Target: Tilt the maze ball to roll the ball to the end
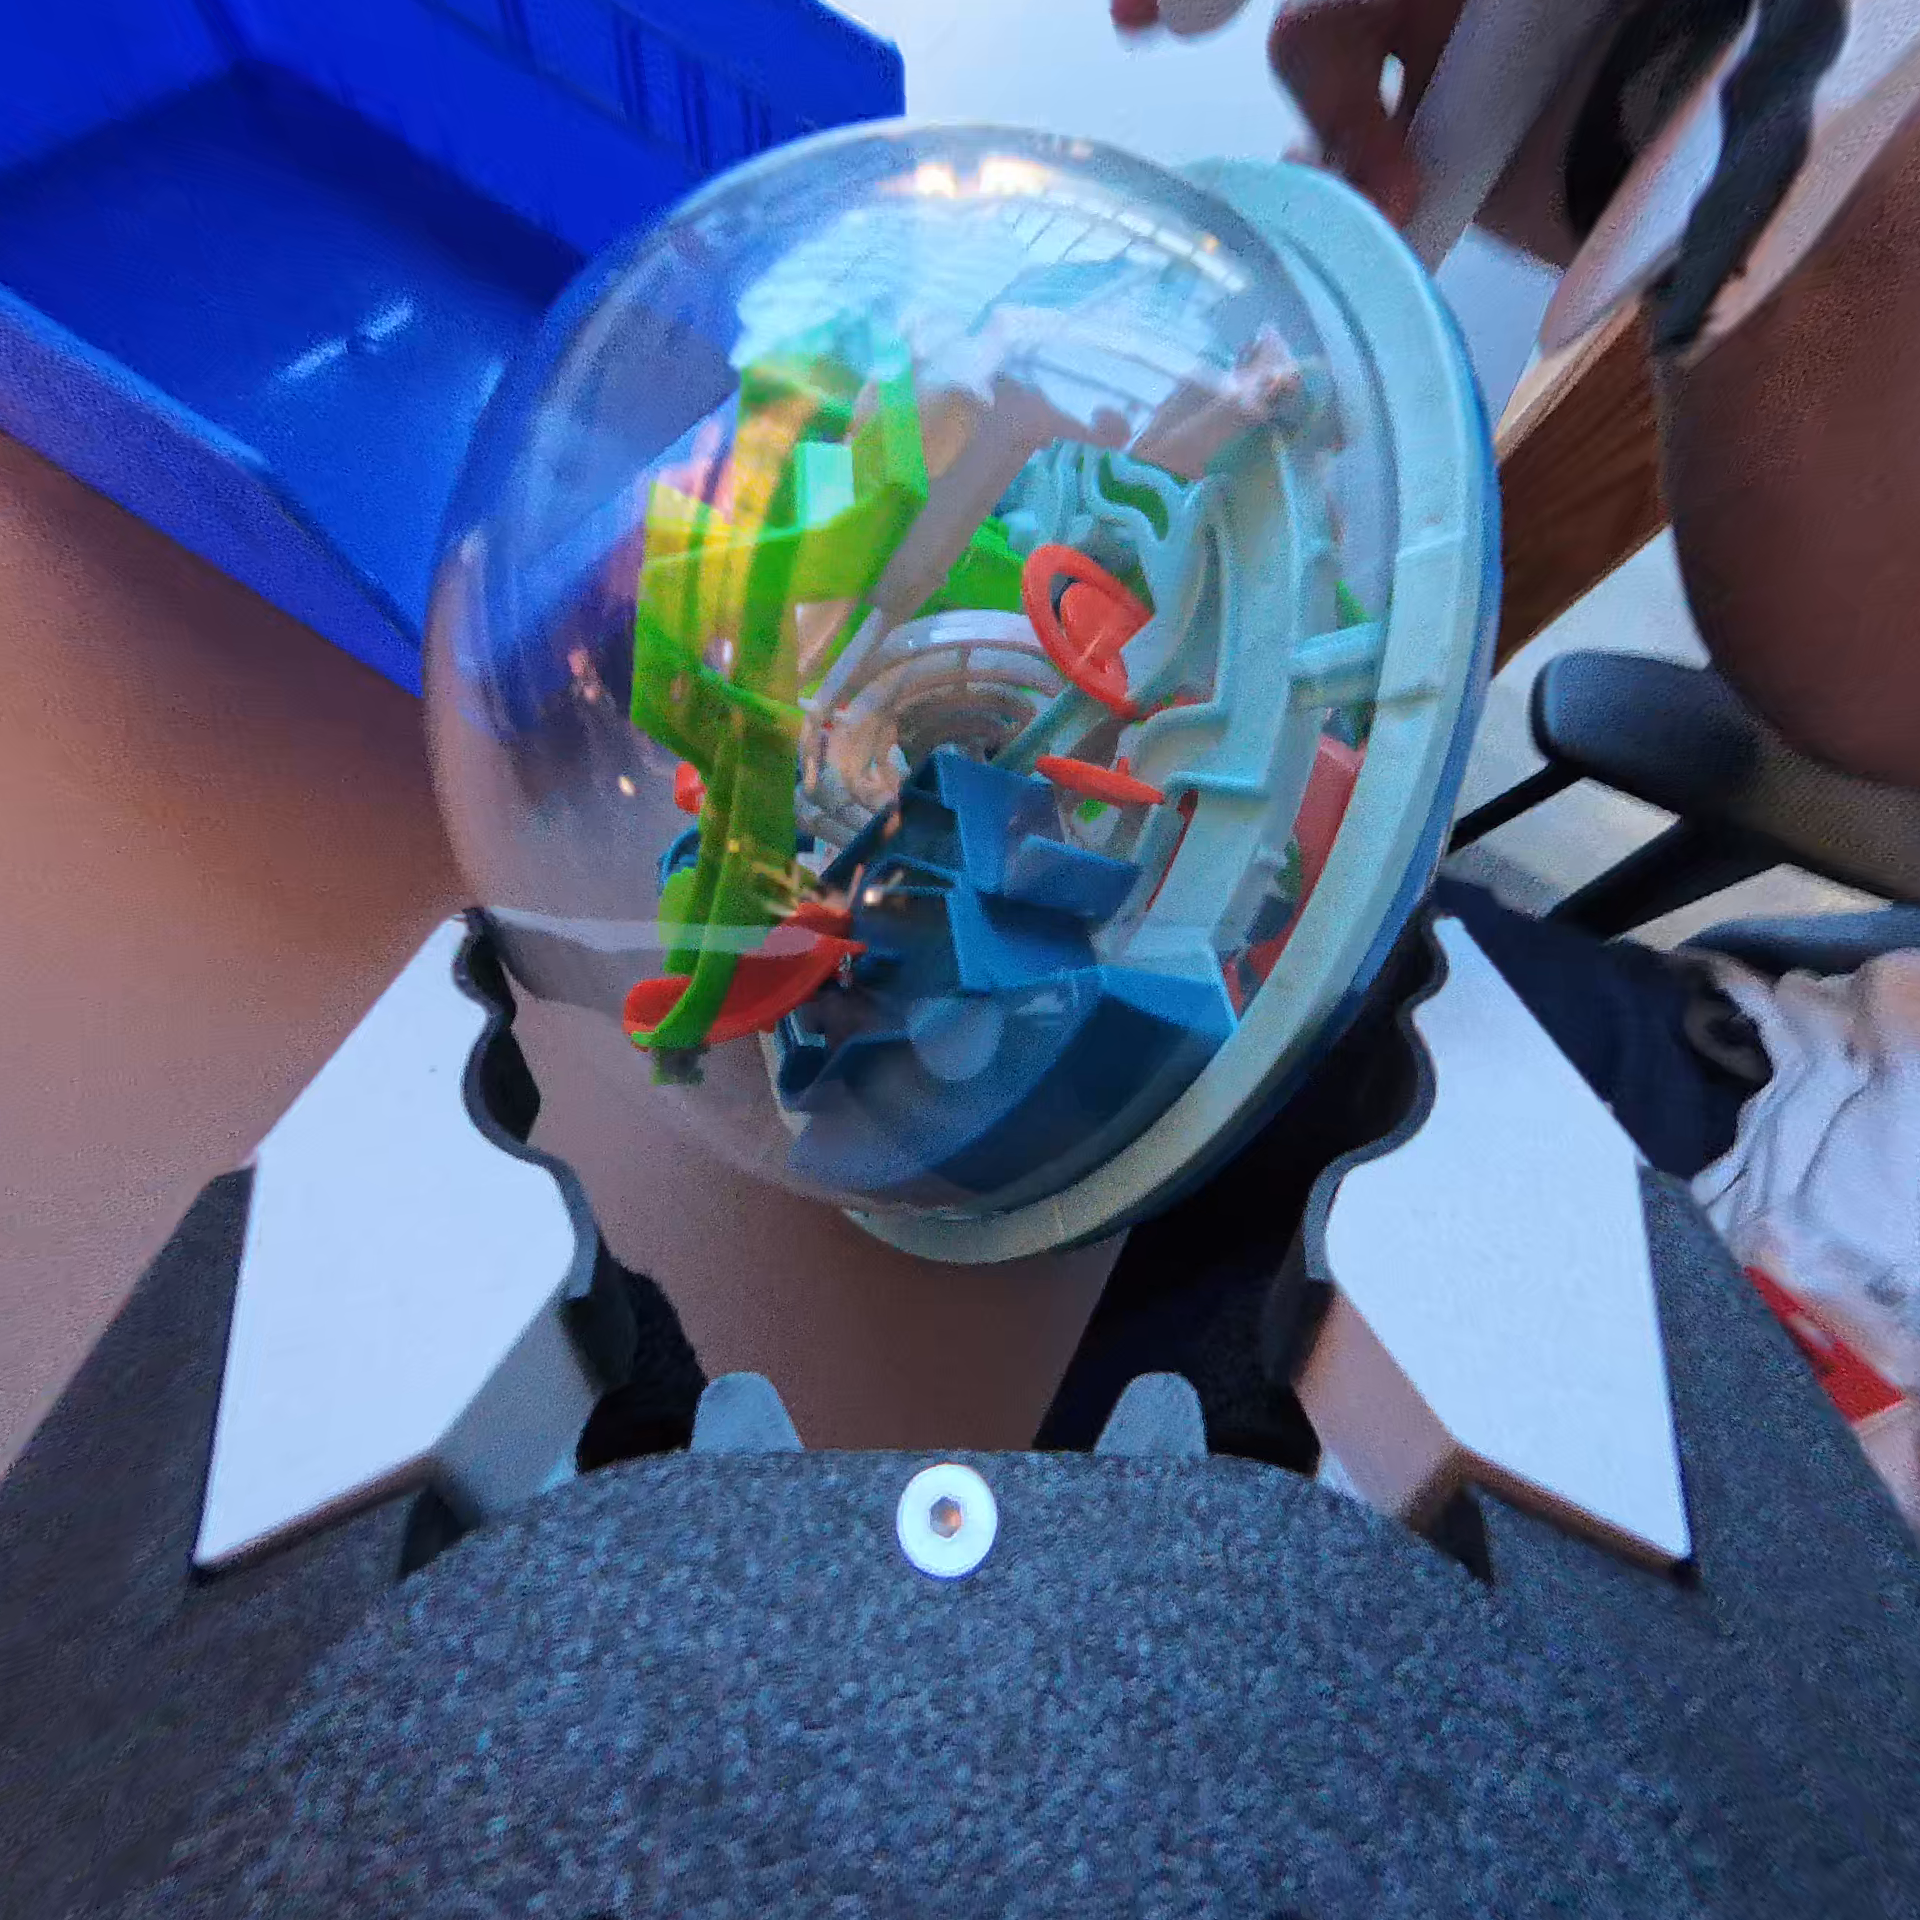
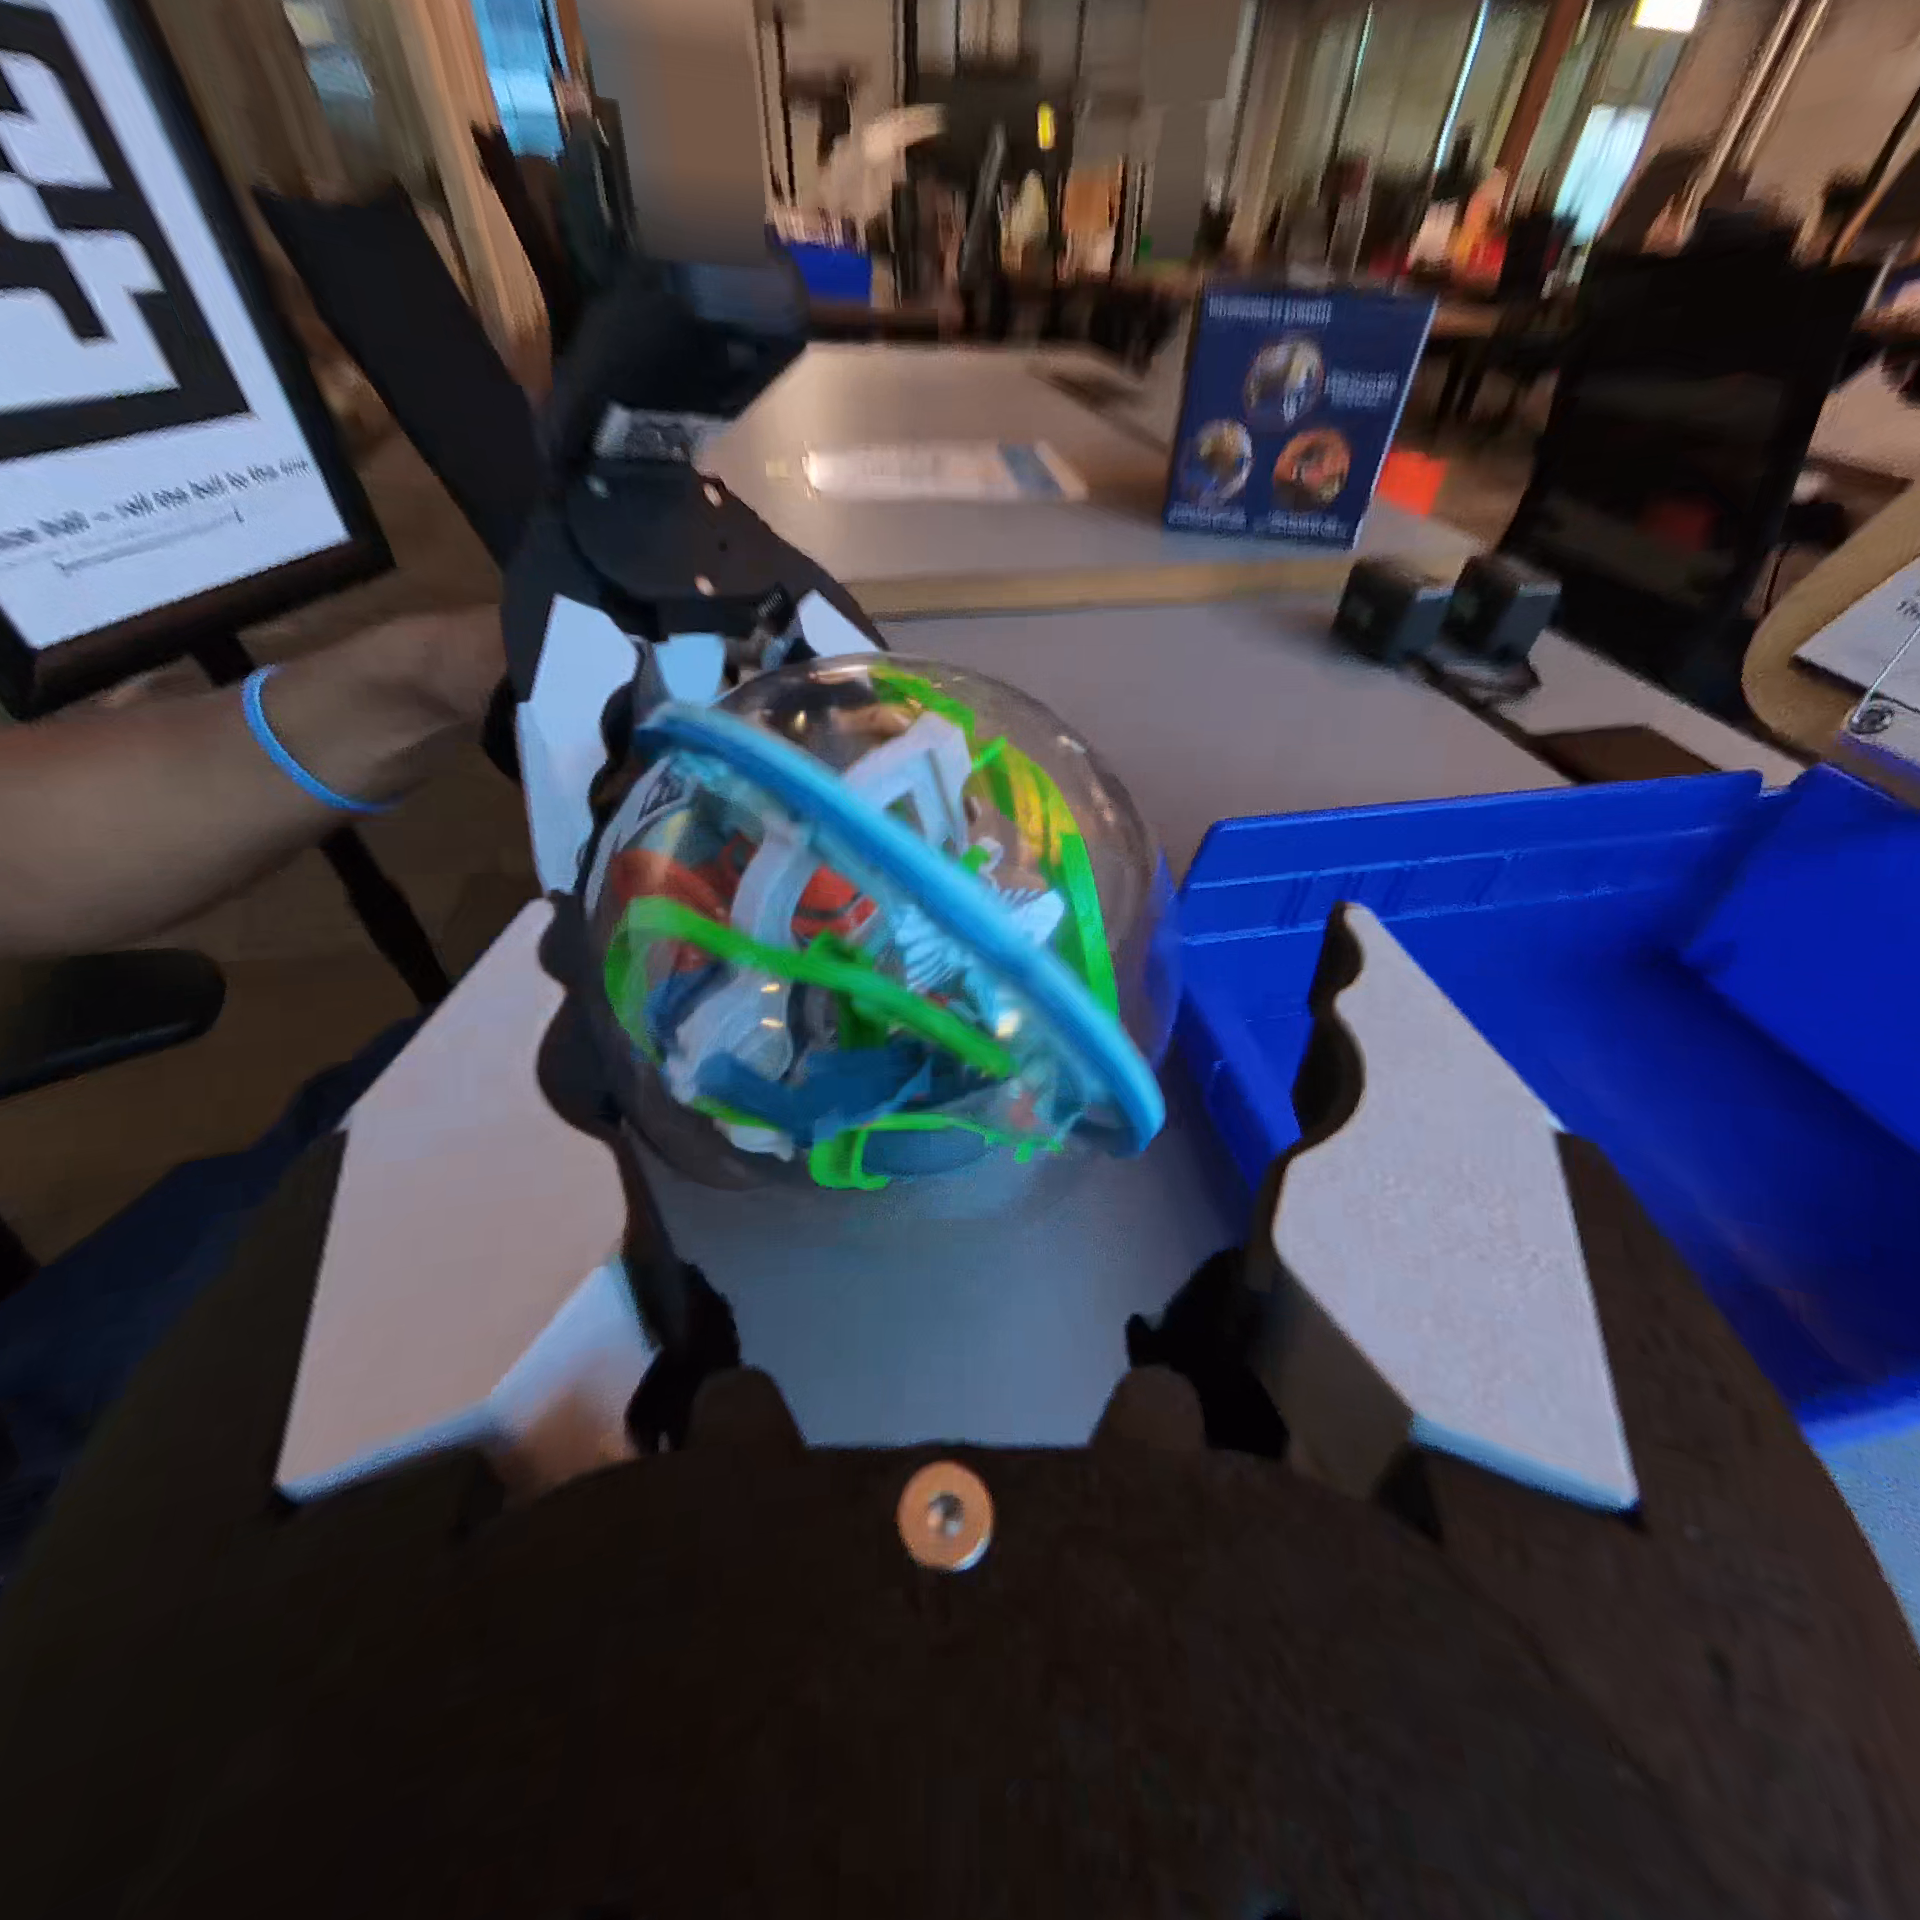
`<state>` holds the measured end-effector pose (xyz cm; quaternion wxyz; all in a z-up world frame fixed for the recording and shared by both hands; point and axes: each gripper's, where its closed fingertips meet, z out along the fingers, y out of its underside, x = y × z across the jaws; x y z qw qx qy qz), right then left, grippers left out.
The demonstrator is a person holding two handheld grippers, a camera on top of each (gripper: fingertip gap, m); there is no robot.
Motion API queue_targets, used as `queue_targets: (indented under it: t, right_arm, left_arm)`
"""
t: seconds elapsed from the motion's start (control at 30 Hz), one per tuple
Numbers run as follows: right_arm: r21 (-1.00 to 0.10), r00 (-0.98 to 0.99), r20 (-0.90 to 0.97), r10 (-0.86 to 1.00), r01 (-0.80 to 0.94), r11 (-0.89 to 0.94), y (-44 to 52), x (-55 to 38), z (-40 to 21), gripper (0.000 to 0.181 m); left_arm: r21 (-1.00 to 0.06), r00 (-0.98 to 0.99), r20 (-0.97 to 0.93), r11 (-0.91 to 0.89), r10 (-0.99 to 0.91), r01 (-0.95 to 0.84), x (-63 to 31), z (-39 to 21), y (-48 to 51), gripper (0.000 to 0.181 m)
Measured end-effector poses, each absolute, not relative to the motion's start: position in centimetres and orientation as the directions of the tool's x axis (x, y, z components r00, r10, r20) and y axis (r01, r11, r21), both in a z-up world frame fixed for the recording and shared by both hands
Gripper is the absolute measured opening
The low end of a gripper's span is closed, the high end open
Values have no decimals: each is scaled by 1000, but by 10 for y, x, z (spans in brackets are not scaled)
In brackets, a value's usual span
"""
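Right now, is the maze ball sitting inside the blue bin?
No, the maze ball is outside the blue bin, beside its wall above the table.

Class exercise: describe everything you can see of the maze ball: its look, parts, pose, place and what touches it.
The maze ball is a clear plastic sphere with a pale blue band around its middle. Inside run green, blue, orange and white tracks. The band sits tilted. It is beside a blue bin above a grey table. The left claw holds its far side; the right claw is open, one finger at its near side. The small ball inside cannot be made out.
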<state>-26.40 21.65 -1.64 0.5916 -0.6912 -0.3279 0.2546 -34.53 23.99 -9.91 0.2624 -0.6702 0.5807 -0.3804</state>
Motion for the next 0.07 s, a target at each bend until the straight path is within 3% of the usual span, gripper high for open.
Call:
queue_targets:
  t: [0.07]
  right_arm:
    - [-985,667,-8,745,124,-121,206,-261,-46,139]
  left_arm:
    - [-819,71,249,-249,-966,-517,-344,-106,237,159]
